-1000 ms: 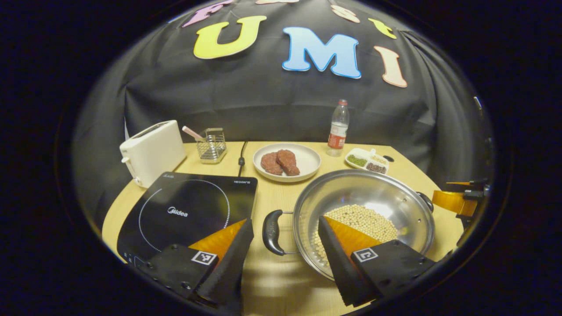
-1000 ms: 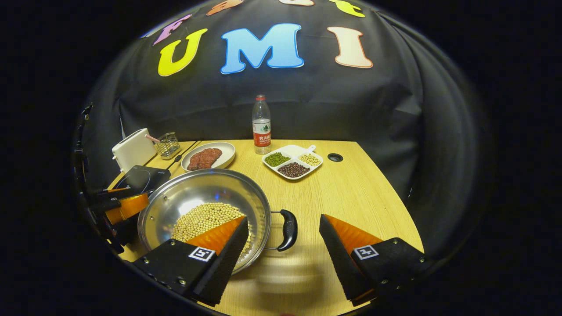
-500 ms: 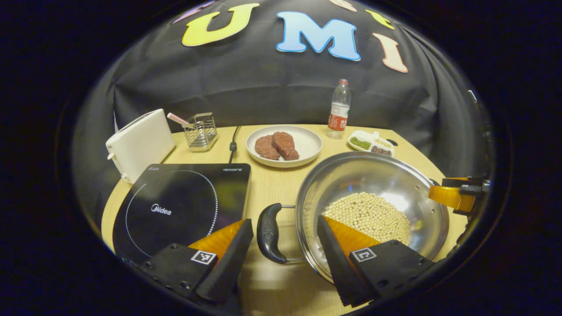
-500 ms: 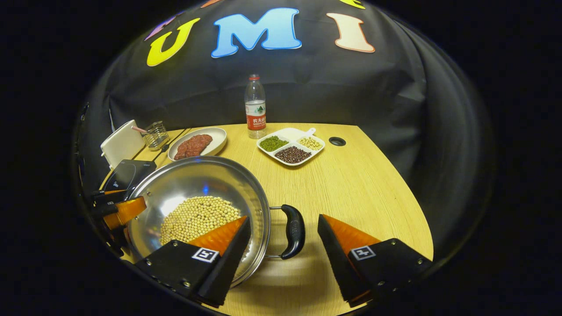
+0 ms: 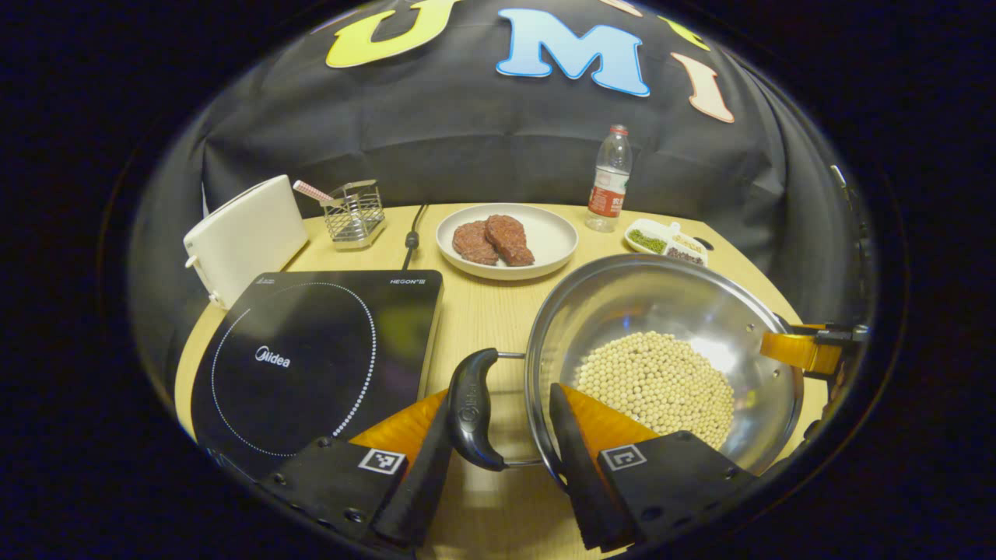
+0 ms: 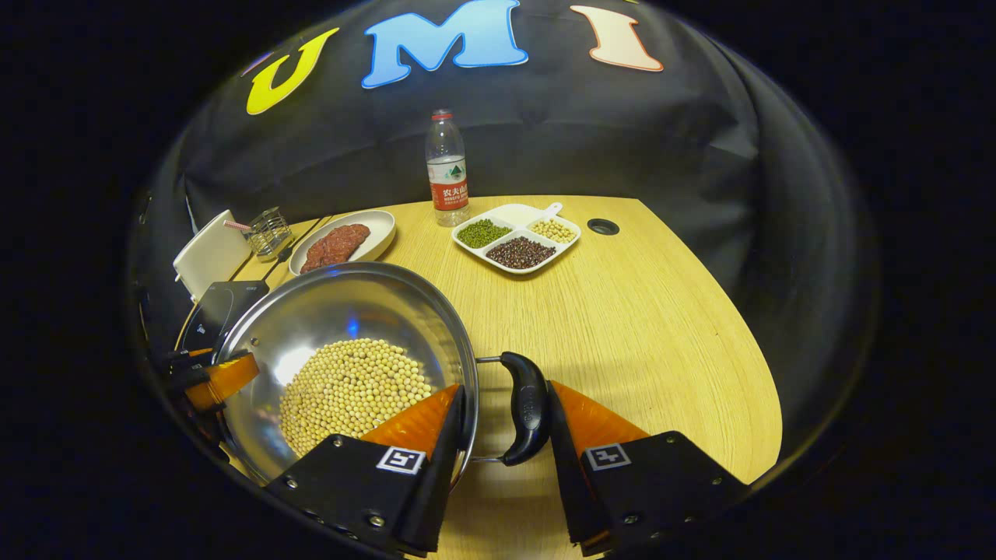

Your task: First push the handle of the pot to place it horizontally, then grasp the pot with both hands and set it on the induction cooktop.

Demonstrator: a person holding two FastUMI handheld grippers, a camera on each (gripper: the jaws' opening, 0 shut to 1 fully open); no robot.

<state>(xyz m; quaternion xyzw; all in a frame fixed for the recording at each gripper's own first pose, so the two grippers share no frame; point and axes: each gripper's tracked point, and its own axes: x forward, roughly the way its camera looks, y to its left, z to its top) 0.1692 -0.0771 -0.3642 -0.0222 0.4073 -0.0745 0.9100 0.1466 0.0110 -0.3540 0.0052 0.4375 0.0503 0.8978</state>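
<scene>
Right now the steel pot (image 5: pixel 661 342), its bottom covered in soybeans (image 5: pixel 657 385), sits on the wooden table (image 6: pixel 622 311) just right of the induction cooktop (image 5: pixel 311 350), with a narrow strip of bare wood between the two. To the pot's right the tabletop lies open all the way to its curved edge. Behind the pot stand a plate of meat patties (image 5: pixel 507 239), a water bottle (image 6: pixel 447 167) and a divided dish of beans (image 6: pixel 517 237); a white toaster (image 5: pixel 243 237) and a wire utensil holder (image 5: pixel 354 214) crowd the far side of the cooktop. The left gripper (image 5: pixel 498 424) has its fingers partly closed around the pot's left black handle (image 5: pixel 469 408): one finger touches the grip's outer side, the other lies along the pot's rim. The right gripper (image 6: pixel 502 424) brackets the right handle (image 6: pixel 525 404) likewise, one finger against the grip and the other at the rim. Whether either gripper truly presses from both sides, I cannot tell.
</scene>
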